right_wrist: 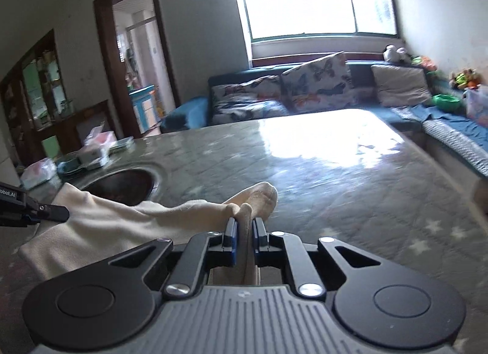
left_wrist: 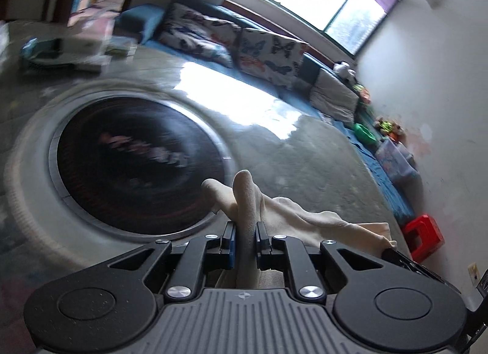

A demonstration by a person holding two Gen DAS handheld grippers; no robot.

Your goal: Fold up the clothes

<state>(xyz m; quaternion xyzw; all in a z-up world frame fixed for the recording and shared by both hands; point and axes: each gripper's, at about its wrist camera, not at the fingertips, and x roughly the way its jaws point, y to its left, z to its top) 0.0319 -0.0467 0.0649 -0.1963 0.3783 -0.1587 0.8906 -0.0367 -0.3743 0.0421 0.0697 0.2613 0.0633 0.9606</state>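
Note:
A cream garment (right_wrist: 100, 222) hangs stretched between my two grippers above a grey-green tabletop (right_wrist: 320, 177). In the right wrist view my right gripper (right_wrist: 244, 225) is shut on a bunched fold of it, and the cloth runs off to the left, where the tip of my left gripper (right_wrist: 65, 213) pinches its far edge. In the left wrist view my left gripper (left_wrist: 245, 232) is shut on a thick fold of the cream garment (left_wrist: 289, 216), which trails right toward the right gripper's dark tip (left_wrist: 393, 252) at the frame edge.
A round dark inset (left_wrist: 140, 164) sits in the tabletop under the left gripper. Tissue boxes and dishes (right_wrist: 91, 152) crowd the table's far left. A blue sofa with butterfly cushions (right_wrist: 314, 88) runs along the far side; a red stool (left_wrist: 424, 235) stands on the floor.

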